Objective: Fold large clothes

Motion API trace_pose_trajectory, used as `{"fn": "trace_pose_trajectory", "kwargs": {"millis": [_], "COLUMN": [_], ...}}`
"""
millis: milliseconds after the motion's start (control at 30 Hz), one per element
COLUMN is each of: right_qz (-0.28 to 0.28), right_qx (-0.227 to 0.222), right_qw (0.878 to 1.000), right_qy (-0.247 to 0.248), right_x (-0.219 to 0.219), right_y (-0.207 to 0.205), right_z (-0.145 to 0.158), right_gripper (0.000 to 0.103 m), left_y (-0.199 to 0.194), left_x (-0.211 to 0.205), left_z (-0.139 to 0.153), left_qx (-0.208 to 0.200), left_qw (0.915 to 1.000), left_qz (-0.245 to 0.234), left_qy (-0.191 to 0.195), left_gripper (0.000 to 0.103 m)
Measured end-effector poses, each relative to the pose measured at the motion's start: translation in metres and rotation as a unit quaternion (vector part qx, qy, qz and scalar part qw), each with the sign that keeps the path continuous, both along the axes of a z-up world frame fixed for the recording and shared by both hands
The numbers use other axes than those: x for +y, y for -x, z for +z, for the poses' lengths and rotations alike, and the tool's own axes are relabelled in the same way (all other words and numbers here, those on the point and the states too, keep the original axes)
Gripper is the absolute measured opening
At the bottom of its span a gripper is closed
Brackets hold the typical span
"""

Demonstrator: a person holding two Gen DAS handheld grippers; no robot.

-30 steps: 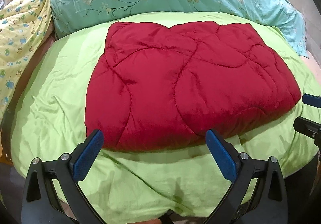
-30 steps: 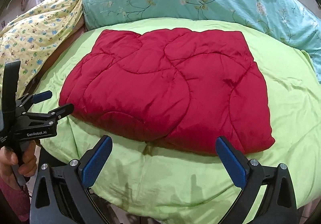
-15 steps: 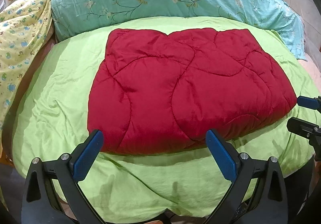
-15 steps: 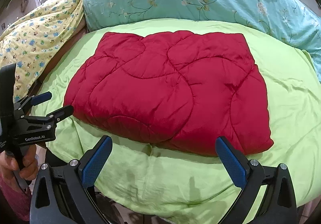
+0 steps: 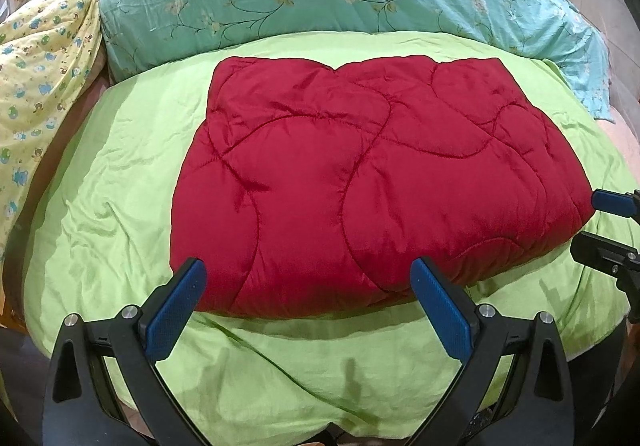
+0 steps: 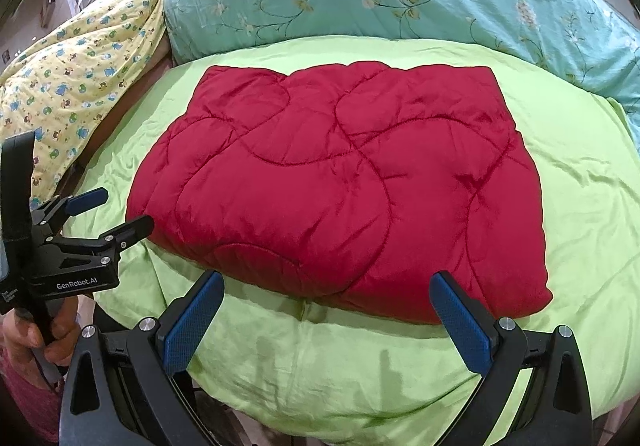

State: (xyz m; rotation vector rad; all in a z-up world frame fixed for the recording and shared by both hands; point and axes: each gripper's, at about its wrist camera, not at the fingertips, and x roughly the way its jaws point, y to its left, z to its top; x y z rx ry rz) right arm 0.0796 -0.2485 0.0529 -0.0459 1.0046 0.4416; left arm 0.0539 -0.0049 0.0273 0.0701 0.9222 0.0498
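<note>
Fingers both grippers wide apart, empty; red quilt folded just ahead.

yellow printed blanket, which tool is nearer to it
Left. The left tool hovers close to the yellow blanket; the right tool is farther right, before the red quilt.

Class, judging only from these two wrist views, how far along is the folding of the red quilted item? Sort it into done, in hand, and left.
Done: the red quilted item lies as a compact, layered rectangle on the green cover.
In hand: nothing; the left gripper and right gripper both hover short of its near edge, jaws open and empty.
Left: perhaps one more fold or a tidy, though it may already be finished.
</note>
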Motion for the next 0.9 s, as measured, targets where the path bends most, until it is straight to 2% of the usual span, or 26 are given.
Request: {"fn": "trace_pose_trajectory", "kwargs": {"millis": [900], "right_qz": [-0.007], "right_qx": [-0.012], "right_qw": [1.000], "right_qy": [-0.009], "right_x": [0.001], "right_y": [-0.014], "right_z": [0.007], "right_gripper": [0.103], "left_y": [-0.010], "left_x": [-0.001], "left_z": [0.005], "left_qx": [-0.011], "left_qw": [0.9999], "left_qz": [0.002], "left_qy": [-0.001], "left_gripper": [0.102]}}
